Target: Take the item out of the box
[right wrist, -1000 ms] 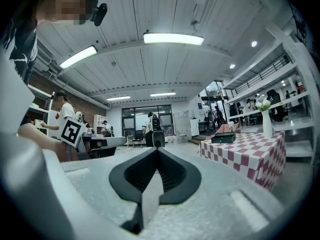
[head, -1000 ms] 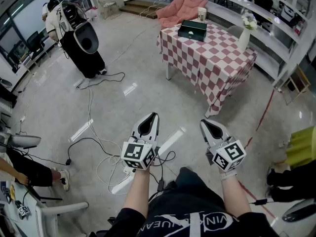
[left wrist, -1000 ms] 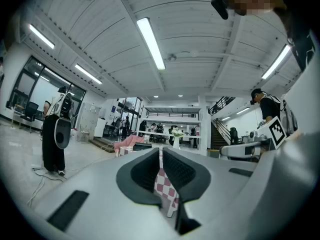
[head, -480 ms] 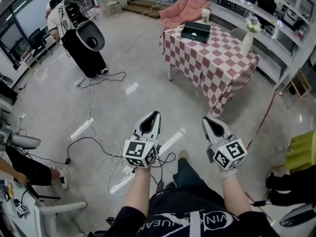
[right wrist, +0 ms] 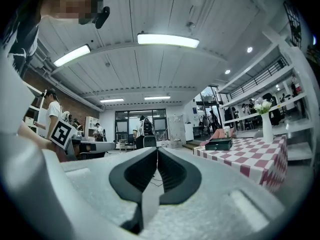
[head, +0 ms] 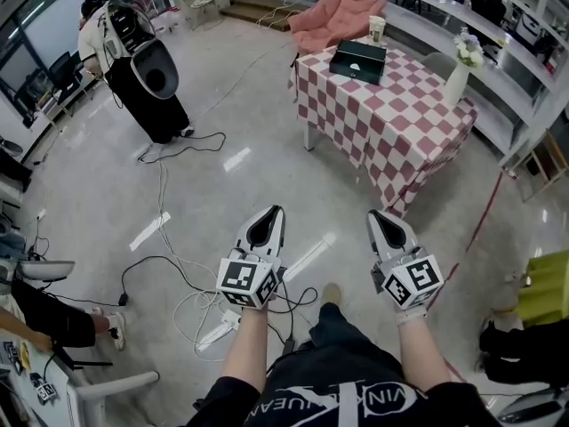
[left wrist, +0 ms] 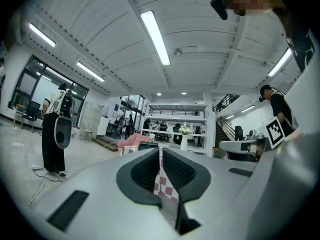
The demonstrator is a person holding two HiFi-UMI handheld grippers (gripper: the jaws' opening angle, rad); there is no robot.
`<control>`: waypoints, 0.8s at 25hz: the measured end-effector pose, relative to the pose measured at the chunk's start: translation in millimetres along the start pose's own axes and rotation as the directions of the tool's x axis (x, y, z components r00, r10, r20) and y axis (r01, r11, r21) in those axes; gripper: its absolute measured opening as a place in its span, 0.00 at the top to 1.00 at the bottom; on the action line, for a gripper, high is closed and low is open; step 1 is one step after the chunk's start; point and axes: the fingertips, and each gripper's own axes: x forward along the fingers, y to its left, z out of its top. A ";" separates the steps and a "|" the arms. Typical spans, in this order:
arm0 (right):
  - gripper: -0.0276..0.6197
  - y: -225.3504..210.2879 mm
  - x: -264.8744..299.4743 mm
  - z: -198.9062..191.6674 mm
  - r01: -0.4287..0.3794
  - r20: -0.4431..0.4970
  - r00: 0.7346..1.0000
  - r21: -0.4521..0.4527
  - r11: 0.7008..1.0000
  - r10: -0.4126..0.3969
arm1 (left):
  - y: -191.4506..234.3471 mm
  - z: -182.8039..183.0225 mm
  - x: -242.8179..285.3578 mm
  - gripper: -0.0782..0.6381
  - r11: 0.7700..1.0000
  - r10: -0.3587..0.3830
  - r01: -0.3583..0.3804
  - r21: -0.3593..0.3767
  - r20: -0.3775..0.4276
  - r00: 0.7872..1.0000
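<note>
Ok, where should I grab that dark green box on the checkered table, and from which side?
Likely the top edge of a long side: the dark green box lies flat and shallow, so a level pinch fits there. Come from the checkered table's left edge in the head view, which it sits nearest, away from the vase.

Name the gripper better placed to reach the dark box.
Right, narrowly: the right gripper is nearer the dark box on the table than the left gripper; both shut, far off.
</note>
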 end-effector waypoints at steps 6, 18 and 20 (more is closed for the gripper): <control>0.95 -35.3 37.0 -4.9 -0.004 -0.021 1.000 0.025 1.000 0.004 | 20.0 -6.5 44.2 0.85 1.000 0.005 -0.006 -0.010 -0.029 1.000; 0.95 -106.5 100.9 -3.7 -0.022 -0.042 0.999 0.073 0.997 0.025 | 49.1 -2.1 123.0 0.86 0.998 0.056 -0.057 -0.021 -0.039 0.998; 0.95 -117.1 110.3 -3.9 -0.037 -0.043 0.998 0.075 0.997 0.040 | 52.1 -2.1 136.2 0.86 0.998 0.065 -0.066 -0.020 -0.043 0.997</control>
